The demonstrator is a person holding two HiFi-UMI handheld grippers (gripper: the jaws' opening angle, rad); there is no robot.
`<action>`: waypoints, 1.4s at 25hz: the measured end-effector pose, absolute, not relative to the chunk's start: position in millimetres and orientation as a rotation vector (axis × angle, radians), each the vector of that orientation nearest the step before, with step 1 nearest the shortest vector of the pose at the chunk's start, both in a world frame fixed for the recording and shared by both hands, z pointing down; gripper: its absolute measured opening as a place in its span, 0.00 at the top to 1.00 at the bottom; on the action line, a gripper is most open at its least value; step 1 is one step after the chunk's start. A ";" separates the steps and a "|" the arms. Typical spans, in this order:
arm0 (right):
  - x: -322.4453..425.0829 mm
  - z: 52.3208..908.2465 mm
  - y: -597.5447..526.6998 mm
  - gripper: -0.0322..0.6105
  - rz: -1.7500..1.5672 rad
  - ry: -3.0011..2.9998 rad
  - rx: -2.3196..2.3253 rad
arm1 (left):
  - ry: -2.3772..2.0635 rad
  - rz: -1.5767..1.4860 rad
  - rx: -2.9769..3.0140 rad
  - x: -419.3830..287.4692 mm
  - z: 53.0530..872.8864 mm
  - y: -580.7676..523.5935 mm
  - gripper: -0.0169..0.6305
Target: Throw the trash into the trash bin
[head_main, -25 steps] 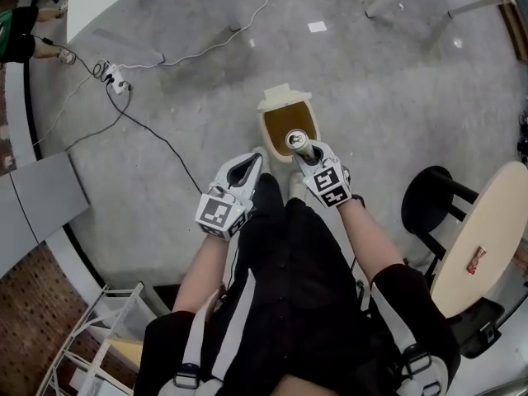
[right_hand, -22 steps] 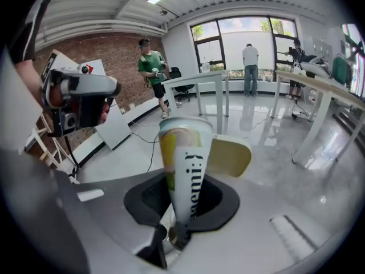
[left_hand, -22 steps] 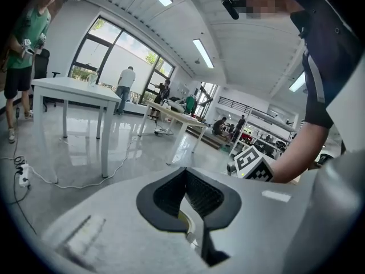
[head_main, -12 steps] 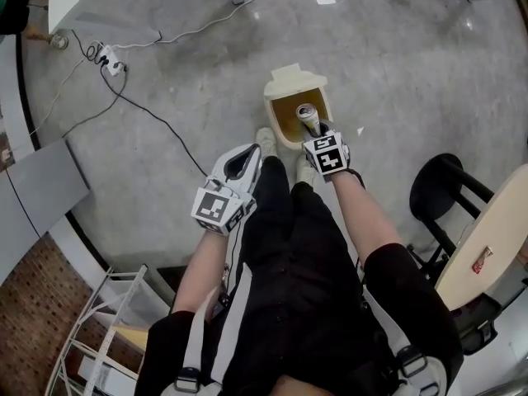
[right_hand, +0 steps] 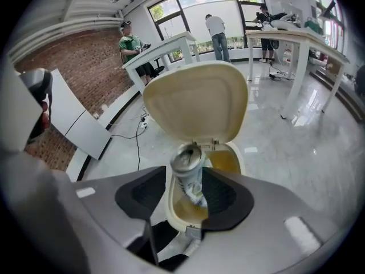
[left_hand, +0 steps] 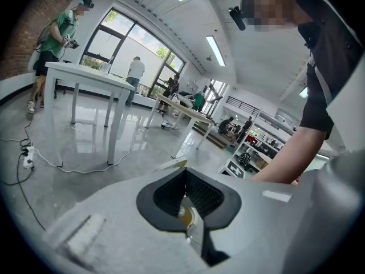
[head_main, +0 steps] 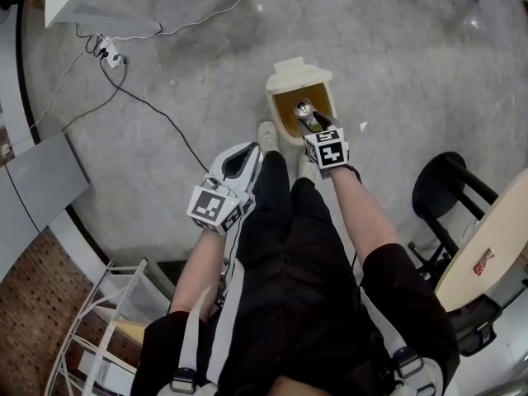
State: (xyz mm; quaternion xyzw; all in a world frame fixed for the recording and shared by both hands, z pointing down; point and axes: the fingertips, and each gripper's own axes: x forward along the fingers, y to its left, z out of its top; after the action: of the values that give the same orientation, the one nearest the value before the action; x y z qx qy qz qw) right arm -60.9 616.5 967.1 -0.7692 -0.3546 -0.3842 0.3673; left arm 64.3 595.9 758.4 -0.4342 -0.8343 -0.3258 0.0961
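A: Where's the can (right_hand: 191, 178) rn?
B: Right over the trash bin (right_hand: 235, 160), btw the jaws of the right gripper (head_main: 314, 125). It's tilted, top leaning to one side, bottom end pointing down into the opening. The lid (right_hand: 197, 104) stands up at the far side.
A: Pinched?
B: Doesn't look it. The jaws sit a touch wider than the can. A sliver of bin rim shows btw the can and one pad, and the can's smeared while the gripper is sharp. My guess is it's loose.
A: So what makes this step go well?
B: Imo hold the gripper centred over the opening, not the near rim. Jaws wide enough that the can doesn't snag a pad, and no swinging away until it's inside.
A: Other one?
B: The left gripper (left_hand: 185, 176) hangs by the person's leg, well apart from the bin. Jaws pressed together, nothing btw them.
A: Anything else in the bin?
B: The inside reads brownish-yellow, prob. a liner or just the plastic. Apart from the can at its mouth I can't make out other trash. The bottom's too dim to tell.
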 end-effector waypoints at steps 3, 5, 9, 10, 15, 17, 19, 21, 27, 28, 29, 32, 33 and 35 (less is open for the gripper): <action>-62.1 960.7 622.5 0.65 -0.946 -0.939 -1.982 | -2.459 -0.979 -1.280 63.6 763.5 589.1 0.97; -65.0 954.6 625.7 0.68 -0.926 -0.956 -2.002 | -2.457 -0.973 -1.280 61.7 765.0 586.3 0.97; -74.5 929.9 633.4 0.75 -0.850 -1.008 -2.045 | -2.466 -0.956 -1.310 55.1 756.5 591.9 0.97; -76.6 920.3 635.4 0.78 -0.821 -1.023 -2.060 | -2.470 -0.950 -1.327 54.3 752.8 594.5 0.97; -96.7 853.5 647.6 0.88 -0.622 -1.122 -2.136 | -2.535 -0.895 -1.427 46.3 721.0 609.8 0.97; -107.2 815.9 650.8 0.91 -0.533 -1.170 -2.172 | -2.565 -0.848 -1.460 42.5 698.0 615.5 0.97; -117.5 777.7 651.2 0.94 -0.464 -1.209 -2.217 | -2.599 -0.823 -1.505 39.6 672.4 618.3 0.97; -128.5 738.5 648.4 0.94 -0.403 -1.235 -2.274 | -2.638 -0.797 -1.542 35.3 644.7 617.5 0.97; -157.0 626.6 652.3 0.94 -0.161 -1.290 -2.478 | -2.726 -0.580 -1.645 36.2 565.6 615.2 0.97; -160.8 612.0 653.4 0.94 -0.127 -1.304 -2.507 | -2.743 -0.543 -1.660 39.6 555.3 614.2 0.97; -165.2 597.9 651.3 0.94 -0.100 -1.321 -2.530 | -2.759 -0.510 -1.669 43.5 546.8 610.9 0.97; -181.5 560.2 629.4 0.94 -0.033 -1.380 -2.563 | -2.788 -0.432 -1.681 58.0 529.2 593.7 0.97; -187.3 551.5 619.3 0.94 -0.016 -1.403 -2.560 | -2.789 -0.416 -1.682 63.0 524.5 588.1 0.97; -196.5 540.3 601.3 0.94 0.015 -1.458 -2.539 | -2.798 -0.385 -1.673 73.1 514.5 583.4 0.97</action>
State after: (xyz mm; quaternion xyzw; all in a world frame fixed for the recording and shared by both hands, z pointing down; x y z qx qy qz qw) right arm -196.5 601.3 540.3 -0.8622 -0.4952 0.0049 0.1067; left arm 73.1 583.4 514.5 -0.5083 -0.8503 -0.1169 -0.0703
